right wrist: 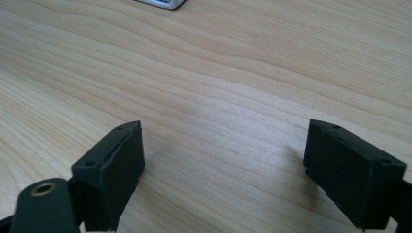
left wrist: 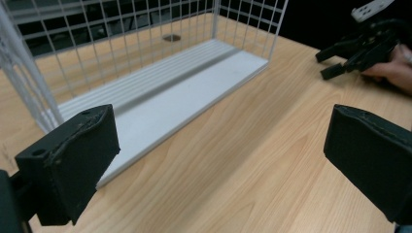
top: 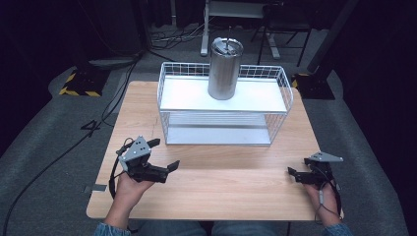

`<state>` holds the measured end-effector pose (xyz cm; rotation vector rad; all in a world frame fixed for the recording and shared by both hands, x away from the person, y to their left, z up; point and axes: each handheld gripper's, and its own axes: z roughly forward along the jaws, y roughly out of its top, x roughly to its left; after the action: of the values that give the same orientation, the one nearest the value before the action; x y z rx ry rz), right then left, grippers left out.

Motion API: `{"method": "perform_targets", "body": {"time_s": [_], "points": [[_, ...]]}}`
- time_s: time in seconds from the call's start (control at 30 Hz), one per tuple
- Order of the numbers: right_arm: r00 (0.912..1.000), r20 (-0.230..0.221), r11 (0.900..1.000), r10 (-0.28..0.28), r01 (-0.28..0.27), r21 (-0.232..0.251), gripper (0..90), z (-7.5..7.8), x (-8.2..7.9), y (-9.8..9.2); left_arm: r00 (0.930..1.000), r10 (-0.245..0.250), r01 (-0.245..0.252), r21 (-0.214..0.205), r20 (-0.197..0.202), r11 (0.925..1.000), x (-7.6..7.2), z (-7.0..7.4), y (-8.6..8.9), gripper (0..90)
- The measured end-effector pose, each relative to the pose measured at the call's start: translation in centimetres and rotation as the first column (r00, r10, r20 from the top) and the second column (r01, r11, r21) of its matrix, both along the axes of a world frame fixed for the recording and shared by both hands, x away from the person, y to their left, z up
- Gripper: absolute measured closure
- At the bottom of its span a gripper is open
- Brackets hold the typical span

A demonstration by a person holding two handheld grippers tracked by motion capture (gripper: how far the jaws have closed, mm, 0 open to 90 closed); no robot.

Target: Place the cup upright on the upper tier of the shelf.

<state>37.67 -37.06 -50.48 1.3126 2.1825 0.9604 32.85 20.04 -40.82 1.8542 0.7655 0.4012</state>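
A steel tumbler (top: 224,69) with a lid stands upright on the top shelf of a white wire rack (top: 184,96) at the back of the wooden table (top: 226,184). My left gripper (top: 163,154) is held open over the table's front left, its jaws pointing toward the rack. In the left gripper view the left gripper (left wrist: 223,145) has wide-apart jaws with nothing between them, and the rack's bare lower shelf (left wrist: 184,82) lies ahead. My right gripper (top: 298,167) stands open at the front right, empty. In its own view the right gripper (right wrist: 223,160) hovers just above bare wood.
The other hand and its gripper (left wrist: 359,46) sit far right in the left gripper view. A corner of the rack's base (right wrist: 160,3) shows at the top of the right gripper view. Behind the table are floor cables (top: 113,98), yellow-black striped bases (top: 81,83) and stand legs.
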Motion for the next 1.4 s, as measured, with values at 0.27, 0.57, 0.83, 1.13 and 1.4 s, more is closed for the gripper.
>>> {"method": "perform_targets", "body": {"time_s": [0.27,0.57,0.83,1.13,1.4], "points": [[1.0000,0.000,1.0000,0.000,0.000,0.000,15.4,0.0,0.0,0.0,0.9966,0.033,-0.031,0.023,-0.076,0.9992,-0.1,-3.3,0.7,0.1],[1.0000,0.000,1.0000,0.000,0.000,0.000,15.4,0.0,0.0,0.0,0.9876,0.075,-0.066,0.068,-0.138,0.9955,0.0,-5.9,1.2,0.4],[1.0000,0.000,1.0000,0.000,0.000,0.000,15.4,0.0,0.0,0.0,0.9806,0.086,-0.057,0.168,-0.176,0.9841,0.3,-7.3,0.8,0.7],[1.0000,0.000,1.0000,0.000,0.000,0.000,15.4,0.0,0.0,0.0,0.9710,0.106,-0.049,0.255,-0.214,0.9658,0.6,-8.3,0.1,0.7],[1.0000,0.000,1.0000,0.000,0.000,0.000,15.4,0.0,0.0,0.0,0.9553,0.166,-0.071,0.356,-0.244,0.9318,0.8,-9.6,-0.3,0.7]]}}
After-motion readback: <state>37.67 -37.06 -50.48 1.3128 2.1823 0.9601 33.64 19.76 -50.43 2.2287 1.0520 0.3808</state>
